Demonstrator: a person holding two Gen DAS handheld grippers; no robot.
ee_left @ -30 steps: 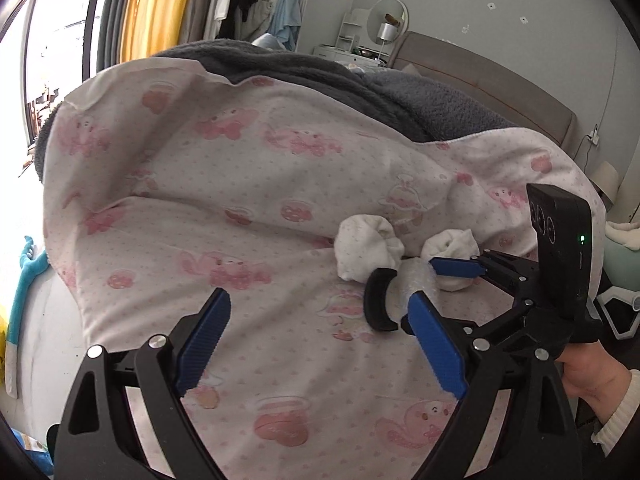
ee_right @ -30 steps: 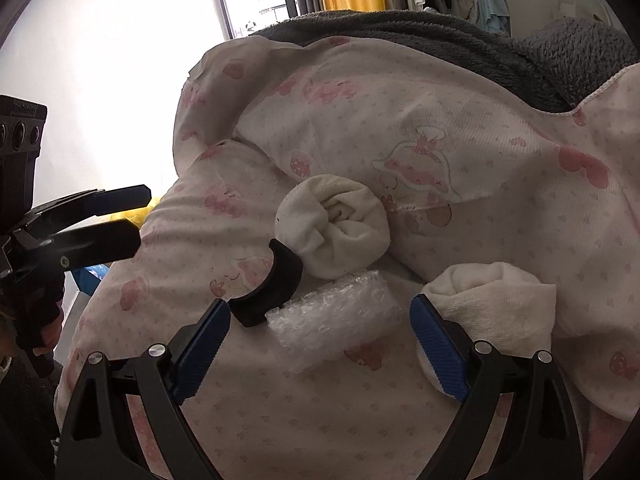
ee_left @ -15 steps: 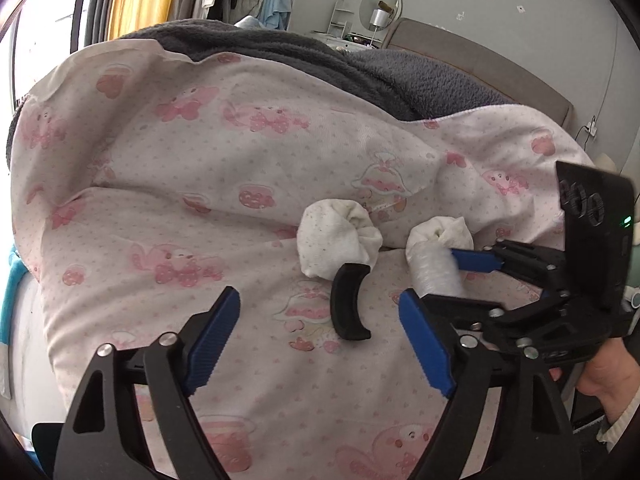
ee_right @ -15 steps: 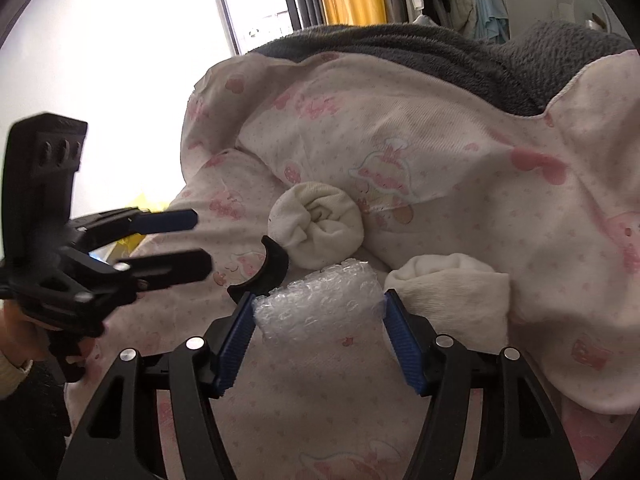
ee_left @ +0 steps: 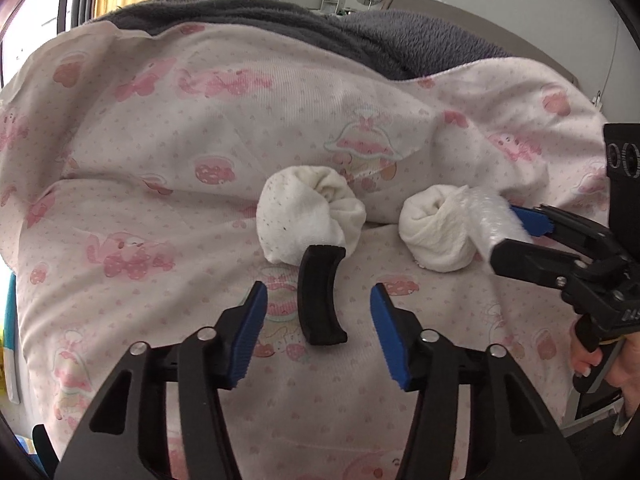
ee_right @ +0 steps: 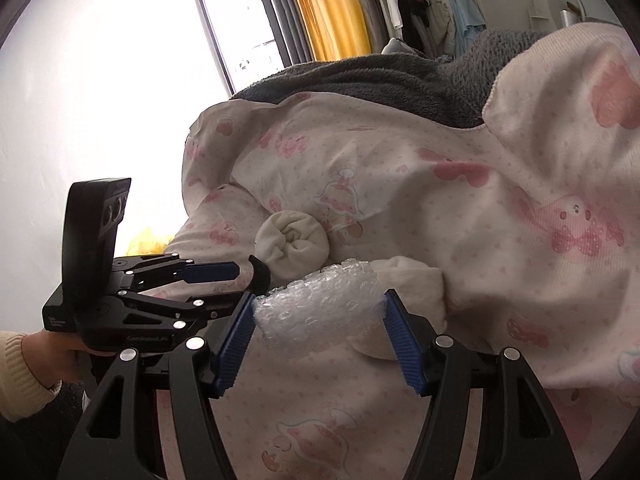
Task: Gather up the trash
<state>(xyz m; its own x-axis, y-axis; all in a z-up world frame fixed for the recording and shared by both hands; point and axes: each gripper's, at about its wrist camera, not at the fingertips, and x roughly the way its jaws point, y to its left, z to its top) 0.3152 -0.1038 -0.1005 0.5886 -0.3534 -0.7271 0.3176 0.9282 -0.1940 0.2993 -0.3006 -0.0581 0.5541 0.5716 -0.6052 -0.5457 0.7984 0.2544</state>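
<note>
Right gripper (ee_right: 320, 316) now has the bubble wrap (ee_right: 318, 300) clamped between both pads. A second ago the wrap lay loose on the blanket (ee_left: 160, 160) between open jaws; now it's pinched and looks lifted off the fabric, in front of the right sock roll (ee_right: 416, 292). So one piece of trash is secured, by my read.

Left gripper (ee_left: 316, 336) has moved in over the black curved piece (ee_left: 320, 292). Jaws are closing, with the piece between them, pads not touching it yet. A second ago that piece sat ahead and right of wide-open jaws; now it's centred, far end touching the left sock roll (ee_left: 308, 216). Likely second pickup, about to complete.

Risk: the piece lies lengthwise along the fingers on soft fabric, so the pads may snag blanket.

Containers: no bin or trash bag clearly in view. Something yellow (ee_right: 150, 240) shows past the blanket edge, behind the left gripper in the right view; can't tell what it is. Nothing is deposited anywhere that I can see.

Sock rolls probably aren't trash; neither is gripped.
</note>
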